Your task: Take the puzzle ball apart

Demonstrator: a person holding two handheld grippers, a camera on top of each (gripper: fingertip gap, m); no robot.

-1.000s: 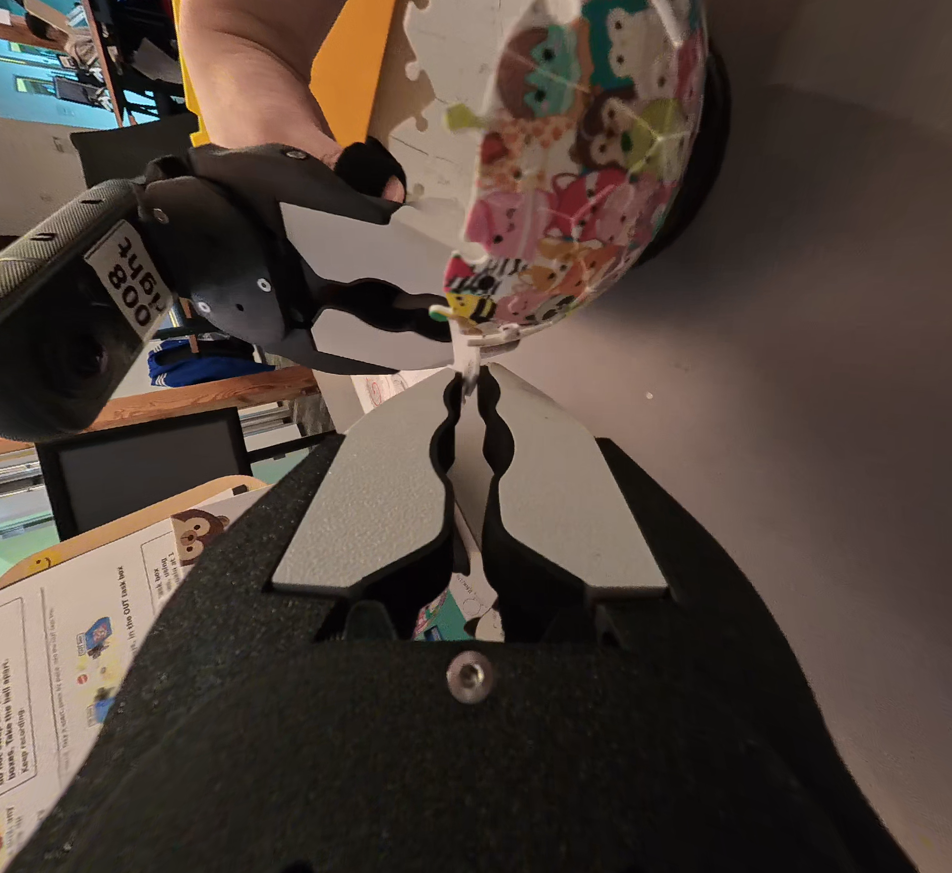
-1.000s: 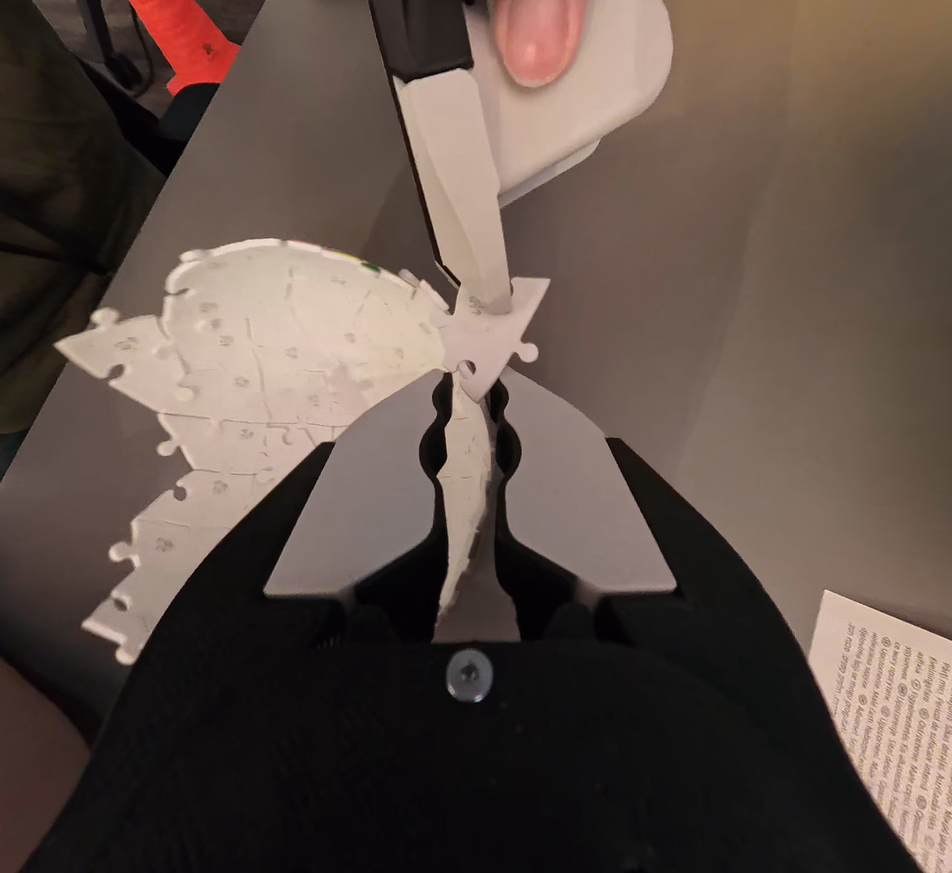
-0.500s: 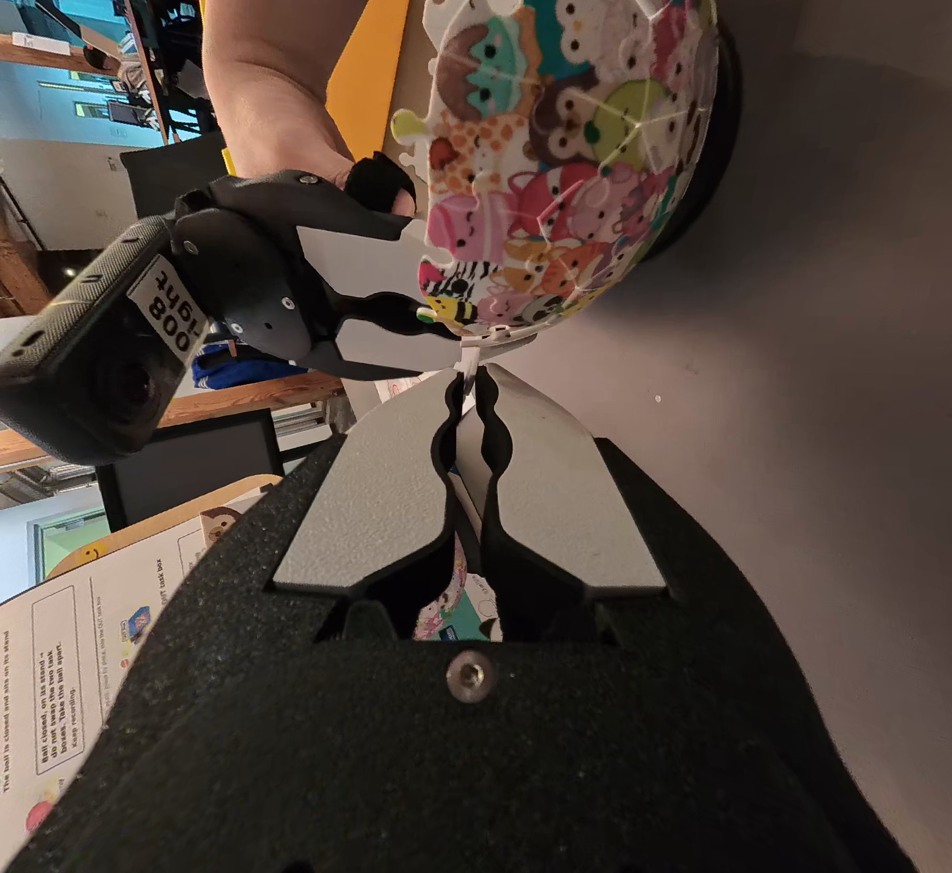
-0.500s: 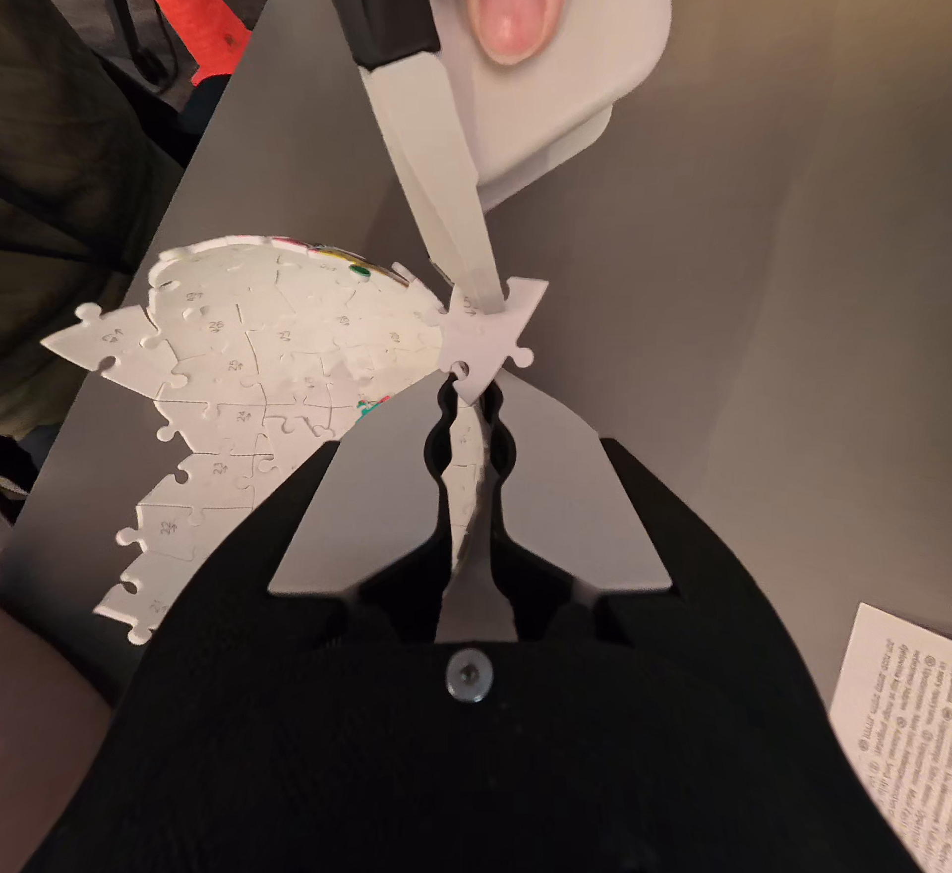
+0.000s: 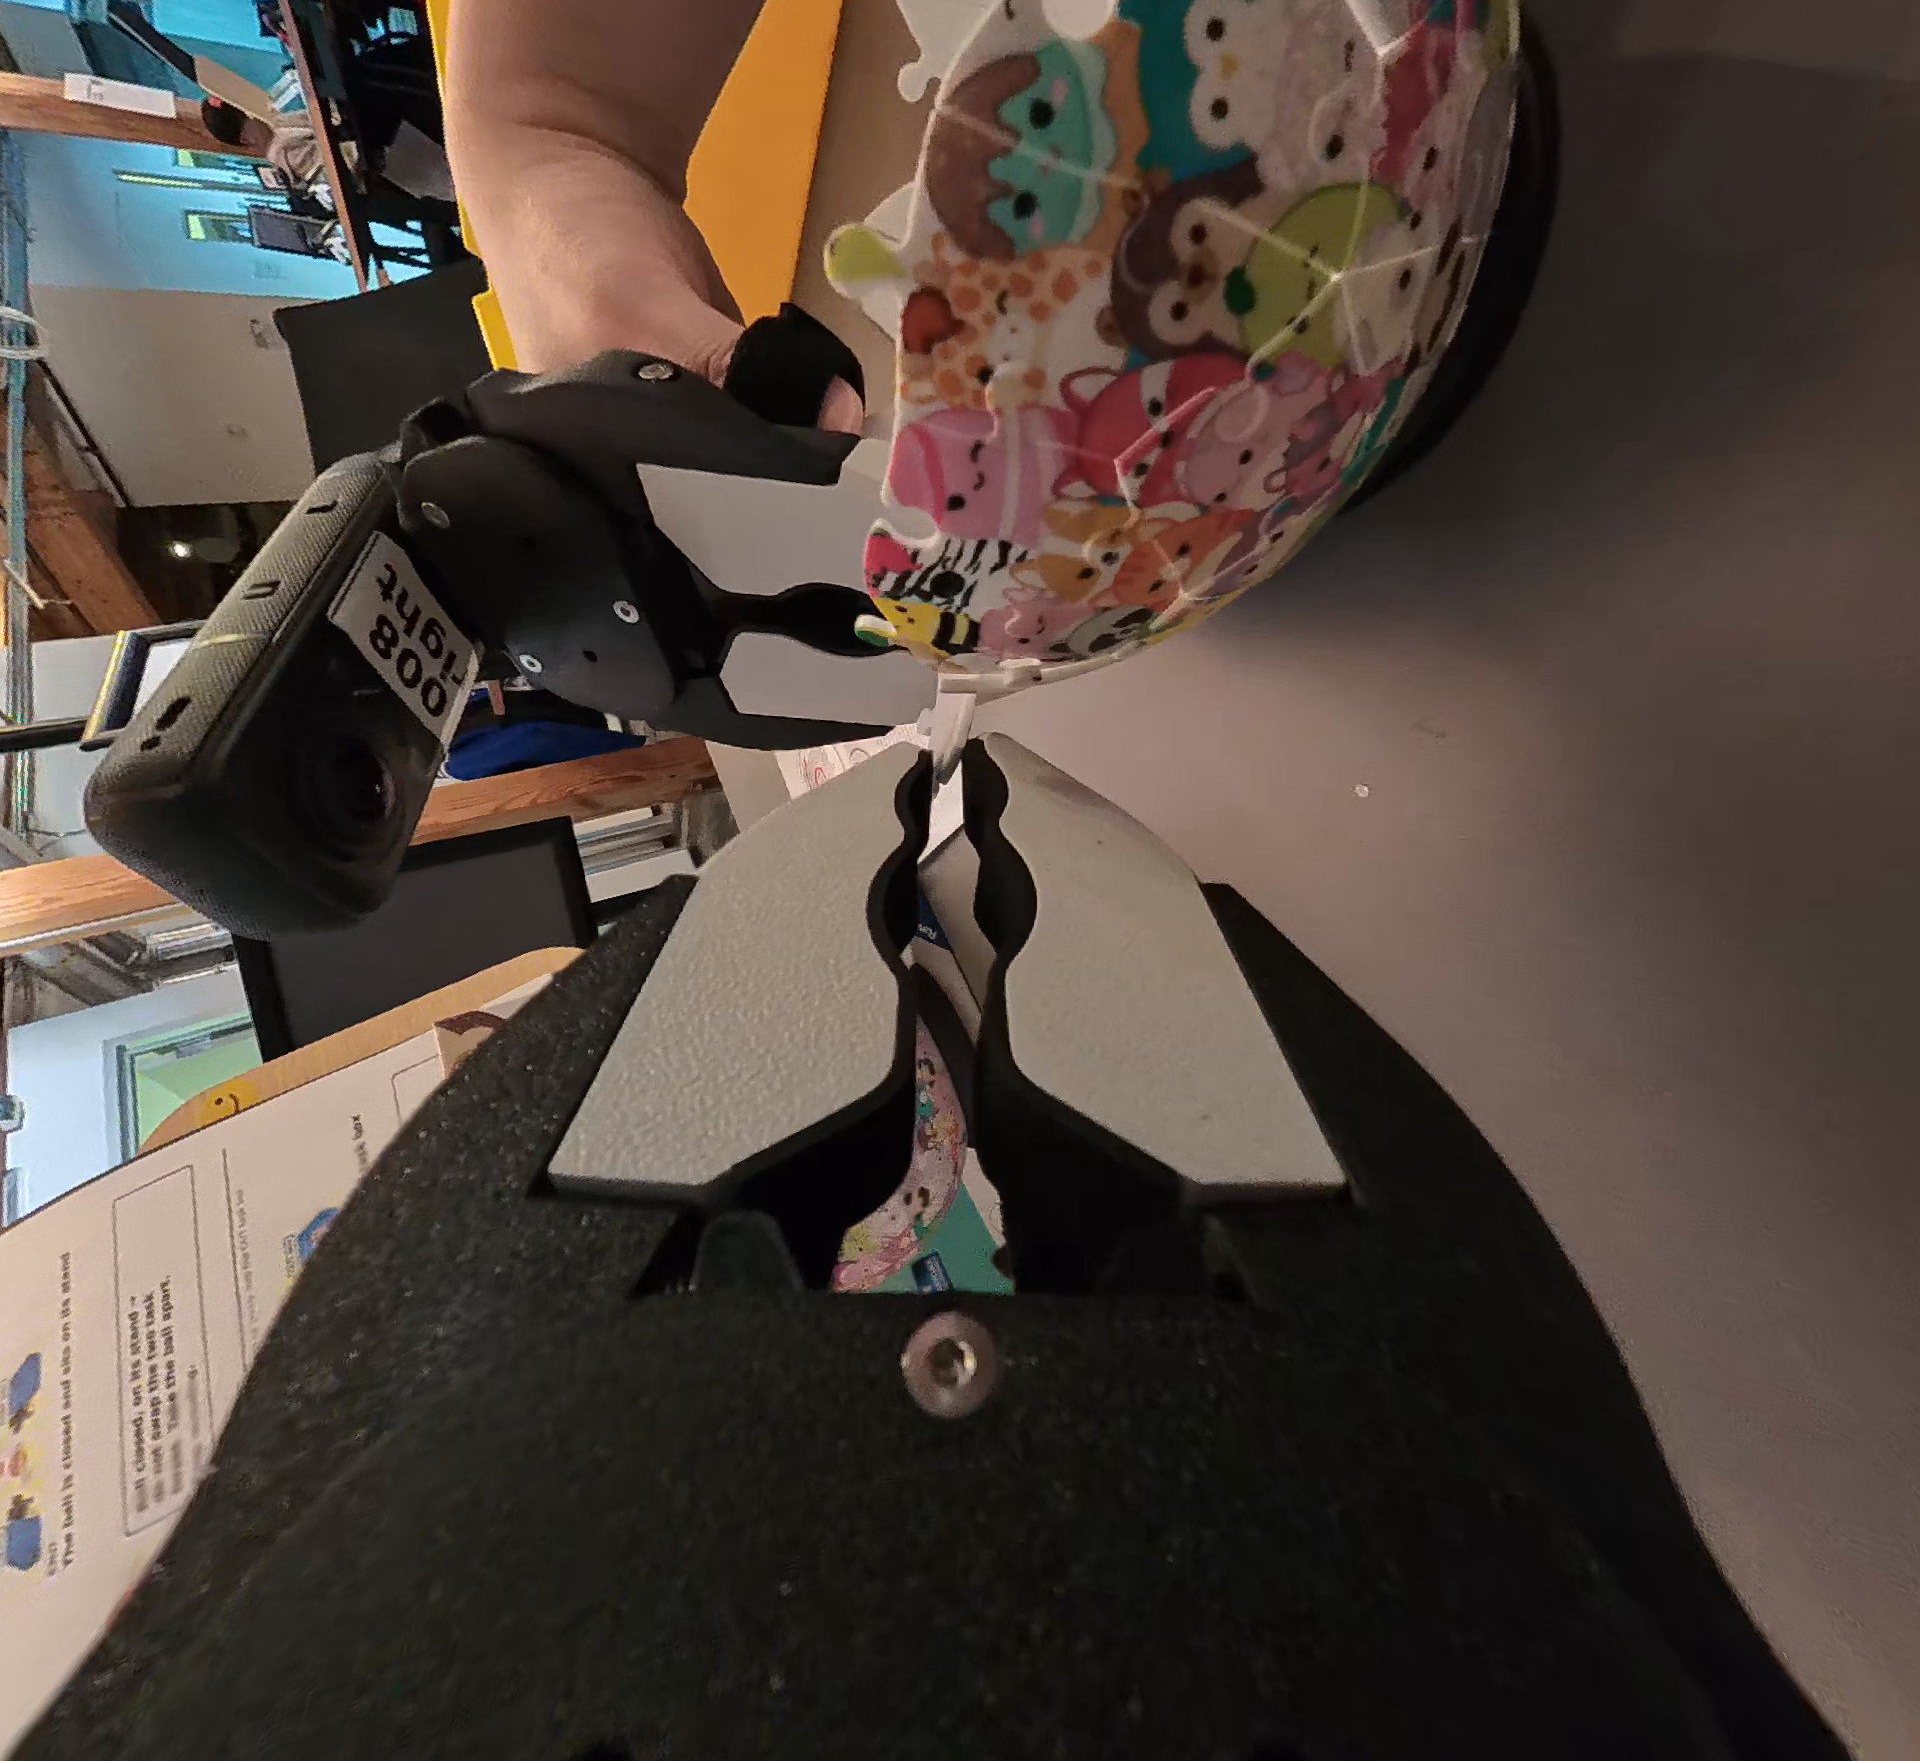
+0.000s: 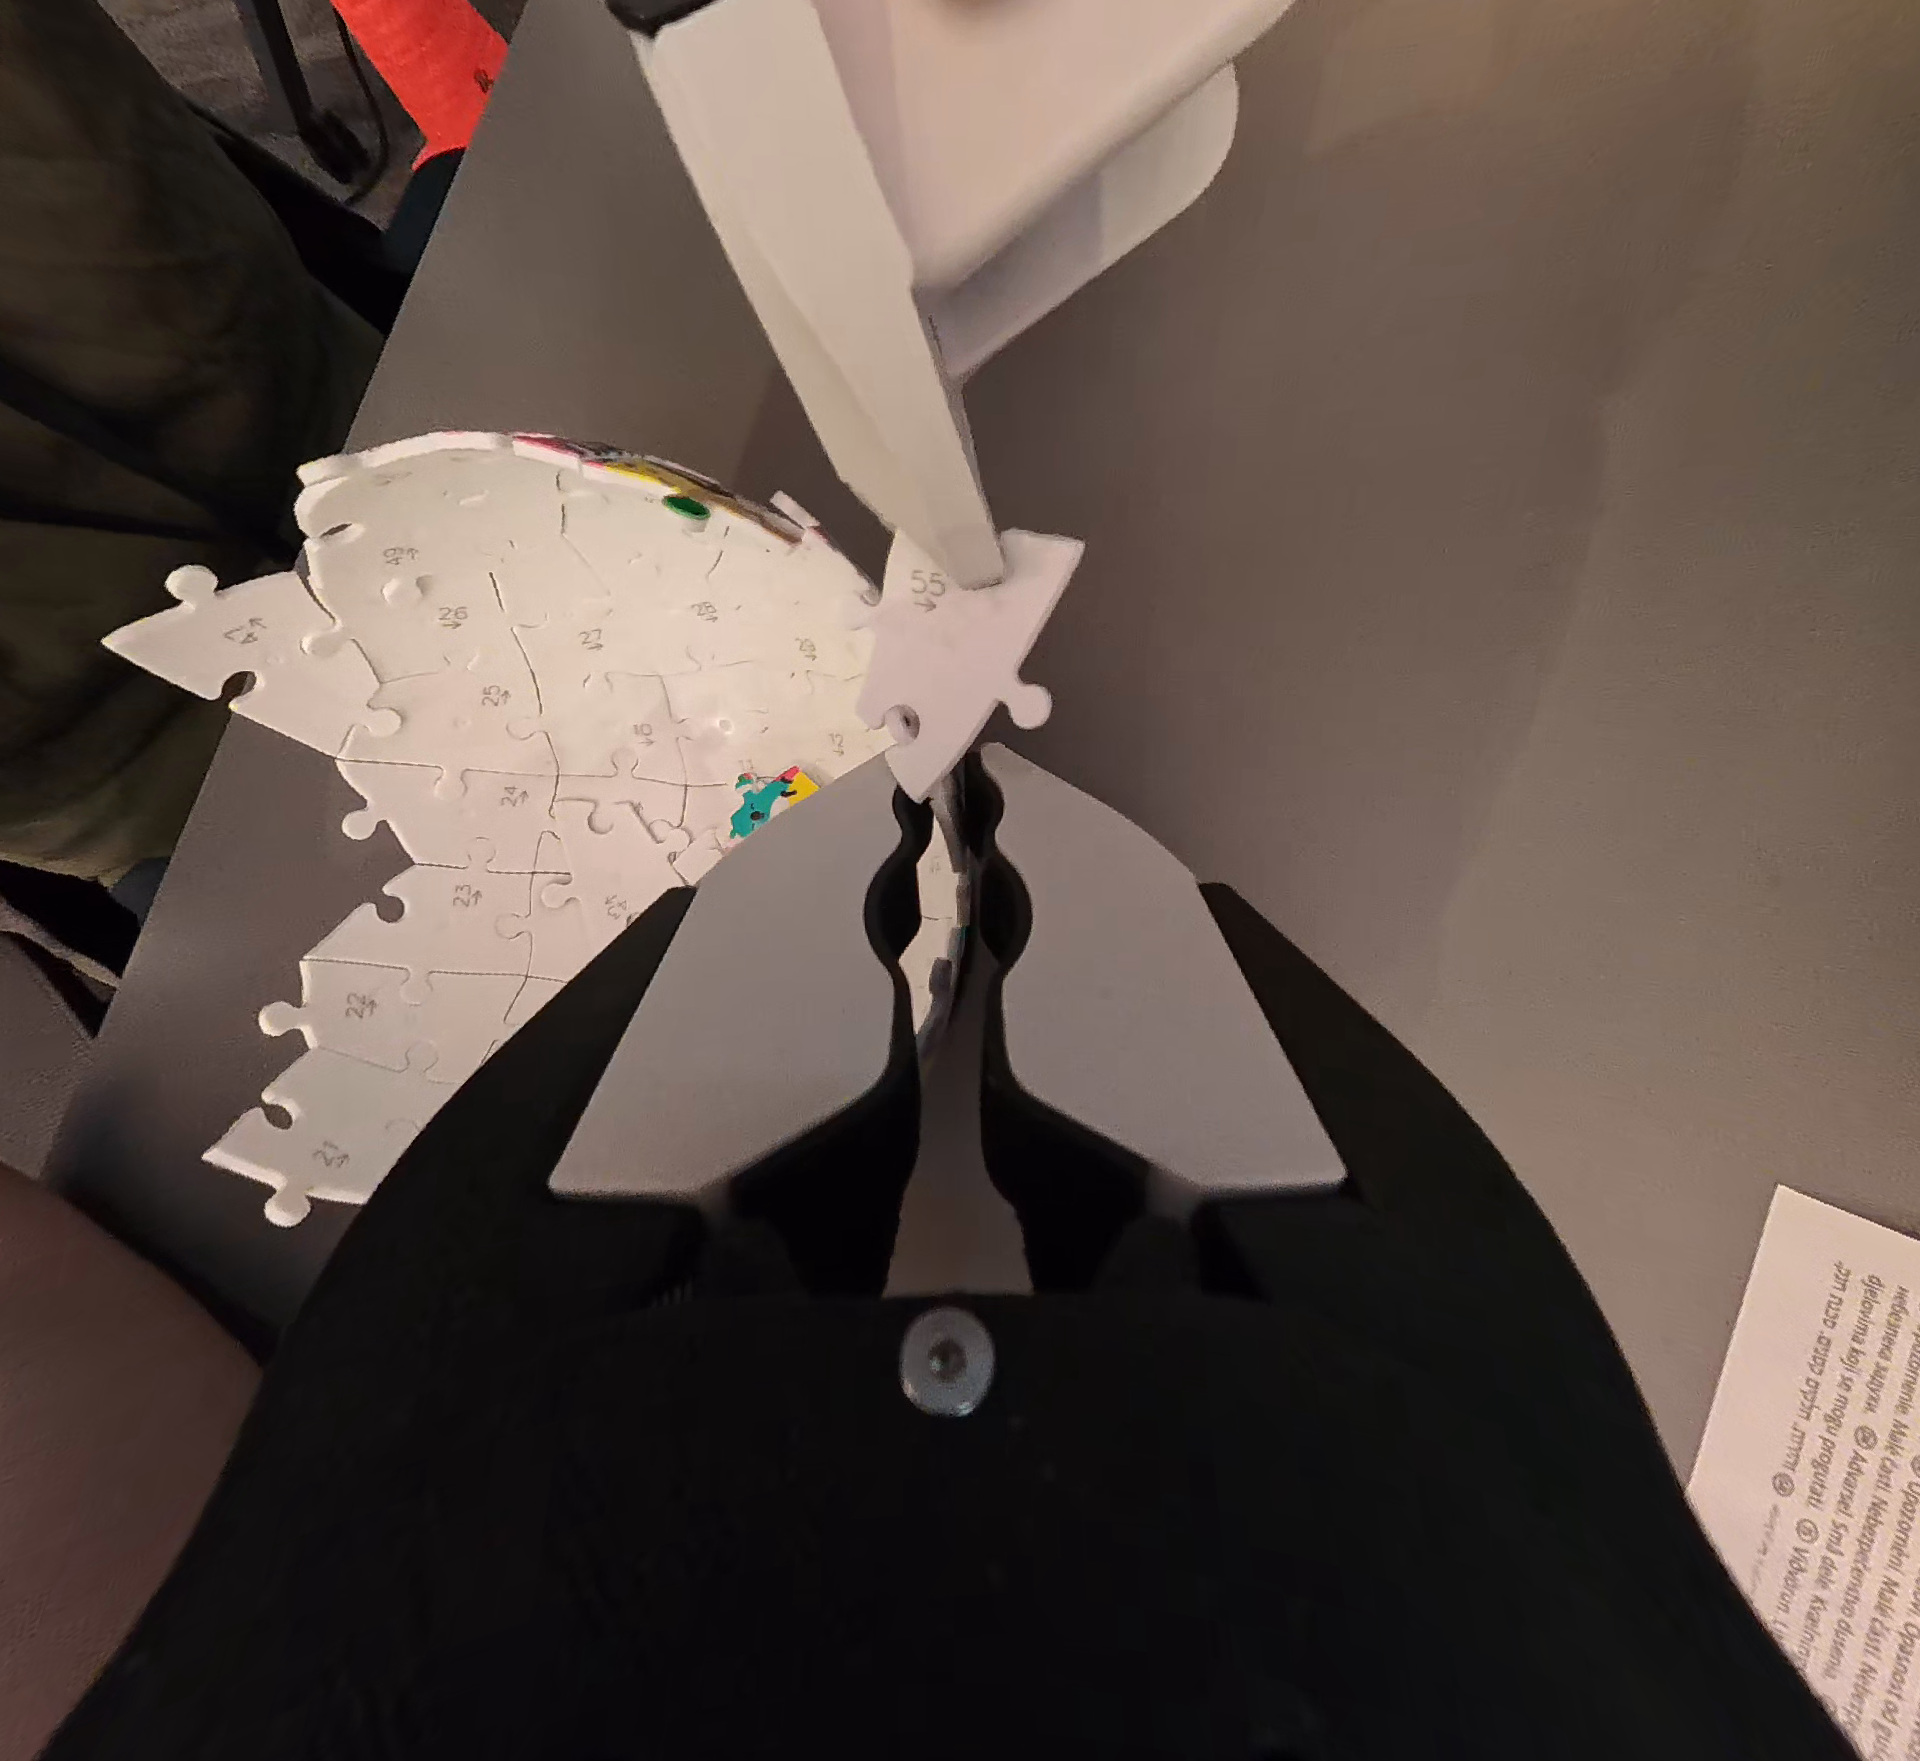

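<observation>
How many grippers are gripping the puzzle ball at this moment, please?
2: the left gripper pinches the triangular piece at the rim of the puzzle ball; the right gripper clamps the shell's edge beside it.

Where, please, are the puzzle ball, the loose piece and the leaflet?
puzzle ball (image 5: 1195, 277): left wrist view, printed outer shell.
loose piece (image 6: 961, 662): right wrist view, blank back face.
leaflet (image 6: 1829, 1399): right wrist view, printed page at the right edge.

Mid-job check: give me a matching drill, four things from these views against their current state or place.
1 left gripper
2 right gripper
3 black stand
4 printed sheet

A flat on the table
B shut on the puzzle ball rim
C between puzzle ball and table
D shut on one white piece

Pairs: 1-D, 2-B, 3-C, 4-A
</observation>
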